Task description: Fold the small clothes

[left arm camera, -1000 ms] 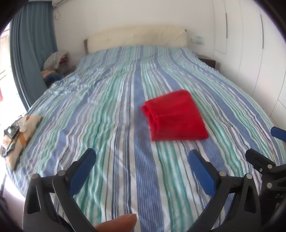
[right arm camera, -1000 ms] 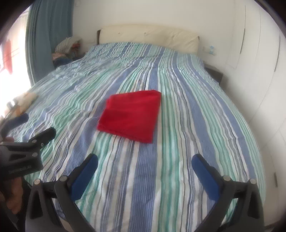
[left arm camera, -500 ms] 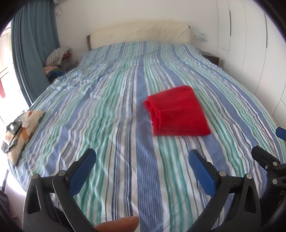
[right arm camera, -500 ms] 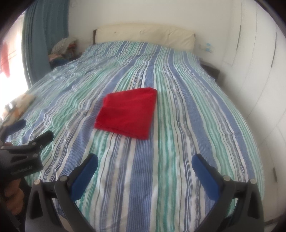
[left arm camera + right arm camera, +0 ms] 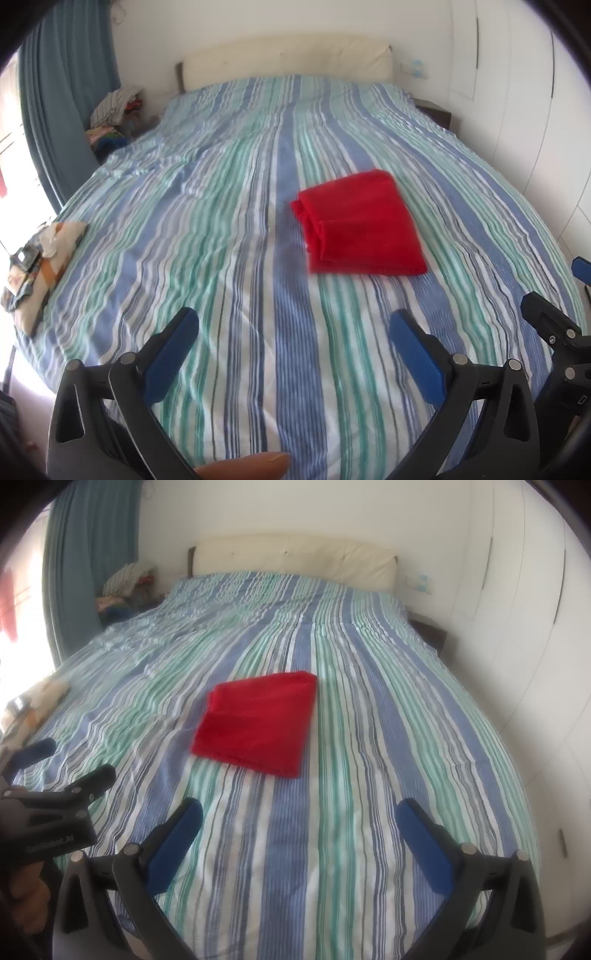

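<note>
Two claws are mine, one in each hand, and both hang low over the near end of the bed with nothing between their blue pads. My left gripper (image 5: 293, 325) has its fingers spread wide, and a bit of my own finger (image 5: 243, 469) shows at the bottom edge of that view. My right gripper (image 5: 299, 812) is spread just as wide. Each claw shows in the other's view: the right one sits at the far right of the left view, the left one at the far left of the right view, where my hand grips its handle.

Ahead lies the striped bedspread (image 5: 221, 221), blue, green and white, running up to a cream headboard (image 5: 288, 59). White wardrobe doors (image 5: 517, 590) close in the right side, a blue curtain (image 5: 62, 92) the left. A pile of clothes (image 5: 114, 110) sits by the far left corner of the bed, and a patterned cushion (image 5: 44, 258) with some small things on it lies at the bed's left edge.

Lying flat near the middle of the bed is the red cloth (image 5: 360, 225) (image 5: 258, 722), folded into a neat rectangle. It is well apart from both claws, ahead and to the right of my left one, ahead and a little left of my right one. Neither touches it.
</note>
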Tool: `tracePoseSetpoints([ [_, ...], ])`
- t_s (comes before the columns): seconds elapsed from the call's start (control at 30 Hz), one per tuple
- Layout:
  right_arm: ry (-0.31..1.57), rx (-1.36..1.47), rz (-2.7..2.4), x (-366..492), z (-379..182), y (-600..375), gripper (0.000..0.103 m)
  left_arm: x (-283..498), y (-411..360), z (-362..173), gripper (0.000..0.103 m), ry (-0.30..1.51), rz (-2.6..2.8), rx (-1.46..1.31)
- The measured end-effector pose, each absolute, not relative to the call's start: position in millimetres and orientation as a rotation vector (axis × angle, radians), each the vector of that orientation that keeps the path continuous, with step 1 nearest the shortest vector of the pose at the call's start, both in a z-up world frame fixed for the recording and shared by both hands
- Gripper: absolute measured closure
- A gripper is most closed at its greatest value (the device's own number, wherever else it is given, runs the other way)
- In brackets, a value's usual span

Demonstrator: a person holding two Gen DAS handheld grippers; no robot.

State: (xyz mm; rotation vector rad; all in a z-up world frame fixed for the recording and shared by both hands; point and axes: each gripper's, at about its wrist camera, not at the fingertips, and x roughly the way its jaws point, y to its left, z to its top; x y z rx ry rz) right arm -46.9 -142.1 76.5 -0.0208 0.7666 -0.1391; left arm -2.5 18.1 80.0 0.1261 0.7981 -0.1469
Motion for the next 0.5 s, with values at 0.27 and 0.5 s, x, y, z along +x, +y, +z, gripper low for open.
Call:
tracePoseSetpoints([
  [0.27, 0.767, -0.031, -0.147, -44.7, 79.5, -140.9, 0.0, -5.3, 23.1, 89.4, 0.0, 0.78, -0.147, 0.12],
  [0.5, 0.766, -0.031, -0.145, -44.8, 79.9, -141.1, 0.0, -5.4, 23.9, 90.5, 0.0, 0.783, -0.145, 0.12],
])
